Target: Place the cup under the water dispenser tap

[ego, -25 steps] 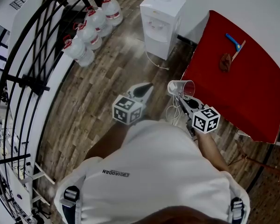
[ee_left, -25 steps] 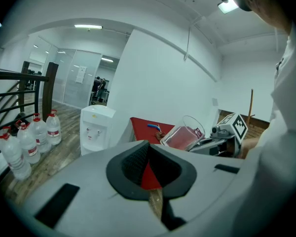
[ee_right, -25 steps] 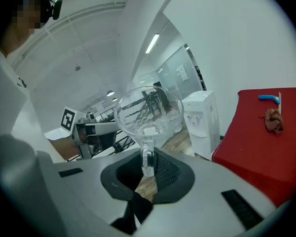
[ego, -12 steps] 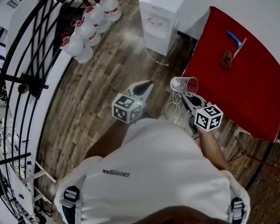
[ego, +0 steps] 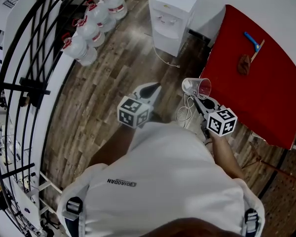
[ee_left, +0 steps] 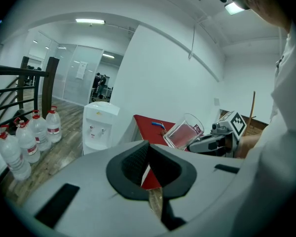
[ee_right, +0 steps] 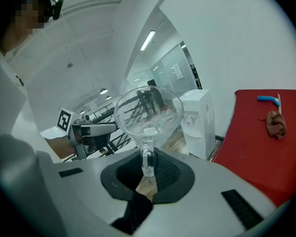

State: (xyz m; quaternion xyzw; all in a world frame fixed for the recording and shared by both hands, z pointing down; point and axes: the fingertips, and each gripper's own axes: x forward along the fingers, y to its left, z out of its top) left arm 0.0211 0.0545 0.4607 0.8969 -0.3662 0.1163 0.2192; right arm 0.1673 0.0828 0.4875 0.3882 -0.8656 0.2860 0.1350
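The right hand-held gripper (ee_right: 147,168) has its jaws drawn nearly together on the small loop handle (ee_right: 147,158) of a clear, cone-sided drinking cup (ee_right: 148,113). The pads pinch the handle alone and the bowl juts out past the tips. In the head view the cup (ego: 197,86) hangs in the air tipped onto its side, mouth facing away from the person, just beside the near corner of the red-topped counter (ego: 266,102) and above the wooden plank floor (ego: 113,78). The left hand-held gripper (ee_left: 147,151) is closed and carries nothing. It is held level with the right one, a little apart from it. The cup looks light, stiff and smooth-walled. Whether it is glass or plastic cannot be told, so it is best treated as breakable. The handle is the only real purchase, and a pinch there probably lets the bowl swivel, so it will likely need righting and a slow, steady carry. The white floor-standing water dispenser (ego: 171,14), with its two small taps (ego: 164,19) on the front, stands well apart from the cup beside the counter's far end. A cluster of large clear water bottles (ego: 86,28) sits to its left along the black railing (ego: 24,85).
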